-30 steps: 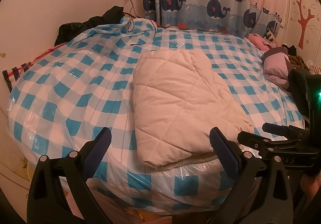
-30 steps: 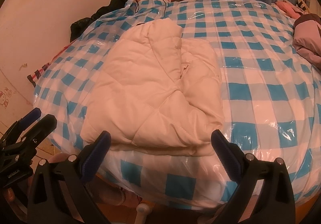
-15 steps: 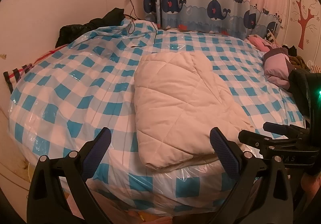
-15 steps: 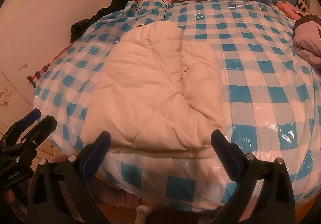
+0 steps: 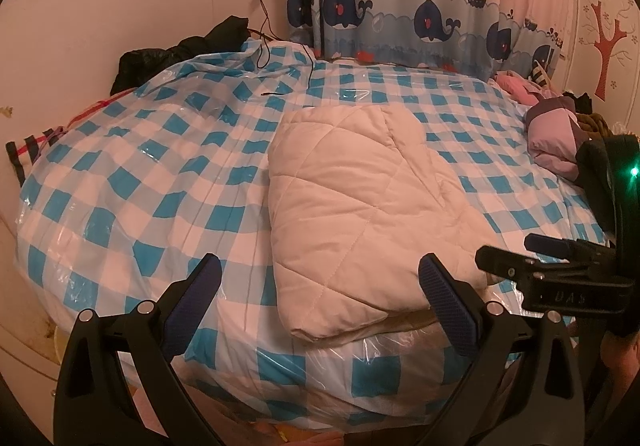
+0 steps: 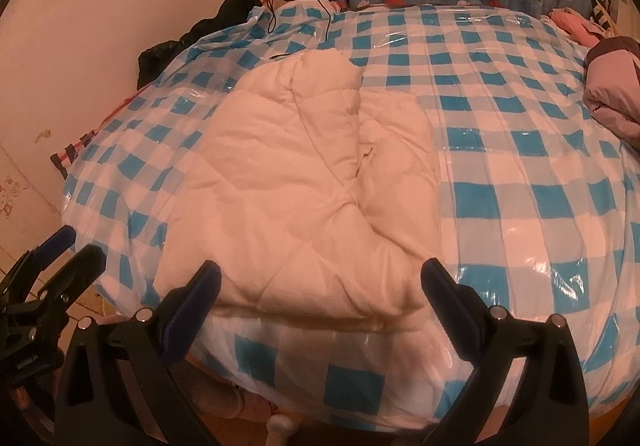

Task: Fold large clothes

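Note:
A cream quilted garment (image 5: 356, 202) (image 6: 304, 198) lies folded into a thick bundle on the bed, its near edge at the mattress front. My left gripper (image 5: 320, 298) hovers open just short of that front edge, nothing between its blue pads. My right gripper (image 6: 320, 298) is open too, held before the bundle's near edge. The right gripper shows at the right of the left wrist view (image 5: 560, 258), and the left gripper at the lower left of the right wrist view (image 6: 44, 278).
The bed (image 5: 132, 182) wears a blue-and-white checked cover under clear plastic. A pink and purple clothes pile (image 5: 556, 134) sits at its right side, a black garment (image 5: 180, 50) at the far left by the wall. Whale curtains (image 5: 424, 14) hang behind; a cable (image 5: 264, 34) trails from the wall socket.
Both grippers have drawn back and risen slightly from the bed, staying open. The folded garment has not moved.

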The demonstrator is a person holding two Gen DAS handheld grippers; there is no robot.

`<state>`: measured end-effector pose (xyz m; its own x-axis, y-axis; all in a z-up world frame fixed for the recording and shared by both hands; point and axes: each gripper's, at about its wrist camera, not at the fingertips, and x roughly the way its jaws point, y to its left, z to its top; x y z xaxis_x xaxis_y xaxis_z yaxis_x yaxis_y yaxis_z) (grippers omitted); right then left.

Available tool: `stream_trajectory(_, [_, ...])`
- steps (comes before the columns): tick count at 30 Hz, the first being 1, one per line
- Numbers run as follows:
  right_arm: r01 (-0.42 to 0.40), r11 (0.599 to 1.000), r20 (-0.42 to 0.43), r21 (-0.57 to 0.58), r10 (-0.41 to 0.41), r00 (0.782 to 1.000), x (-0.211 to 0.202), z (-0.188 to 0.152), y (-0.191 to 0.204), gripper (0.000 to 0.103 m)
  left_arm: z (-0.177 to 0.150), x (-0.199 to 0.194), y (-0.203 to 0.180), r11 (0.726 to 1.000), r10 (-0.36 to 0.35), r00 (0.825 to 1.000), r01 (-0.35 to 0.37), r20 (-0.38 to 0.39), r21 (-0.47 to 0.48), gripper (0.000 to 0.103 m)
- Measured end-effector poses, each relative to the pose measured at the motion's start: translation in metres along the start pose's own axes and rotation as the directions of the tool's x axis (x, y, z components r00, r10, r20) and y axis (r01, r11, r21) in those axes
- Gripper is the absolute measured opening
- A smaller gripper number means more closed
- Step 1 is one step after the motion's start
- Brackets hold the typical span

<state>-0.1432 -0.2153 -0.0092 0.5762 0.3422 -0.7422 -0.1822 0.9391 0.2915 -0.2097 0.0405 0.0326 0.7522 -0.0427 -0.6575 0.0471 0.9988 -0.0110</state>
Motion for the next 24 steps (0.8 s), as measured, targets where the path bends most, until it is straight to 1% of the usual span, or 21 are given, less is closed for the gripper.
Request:
stream_trajectory(3, [0.008,1.000,0.002,-0.008,-0.008,1.000,0.007,0.007,-0.003,0.096,0.001,0.005,0.001,1.000,0.000,1.000,0.000,-0.005,-0.005,0.095])
stream_trajectory(7, [0.024,1.000,-0.022,-0.005,-0.024,0.999,0.027,0.015,-0.009,0.096,0.002,0.011,0.002,1.000,0.001,1.000,-0.001,-0.008,-0.008,0.095])
stream_trajectory(9, [0.040,0.999,-0.054,0.001,-0.040,0.998,0.043,0.011,-0.015,0.096,0.001,0.013,0.002,1.000,0.002,1.000,-0.002,-0.012,-0.010,0.095])
stream_trajectory(11, [0.034,0.999,-0.085,0.016,-0.033,0.996,0.056,0.006,-0.021,0.096,-0.001,0.017,0.002,1.000,0.004,1.000,-0.005,-0.020,-0.012,0.095])
stream_trajectory(13, [0.028,0.999,-0.097,0.029,-0.025,0.995,0.063,0.001,-0.024,0.096,-0.003,0.021,0.002,1.000,0.009,1.000,-0.009,-0.028,-0.011,0.095])
stream_trajectory(18, [0.050,0.999,-0.074,0.006,-0.050,0.996,0.047,0.002,-0.018,0.096,-0.007,0.027,0.000,1.000,0.004,0.999,-0.005,-0.046,-0.019,0.095])
stream_trajectory(24, [0.028,1.000,-0.070,-0.005,-0.029,0.997,0.025,-0.004,-0.009,0.096,-0.014,0.037,0.001,0.997,-0.059,0.991,0.052,-0.117,-0.060,0.095])
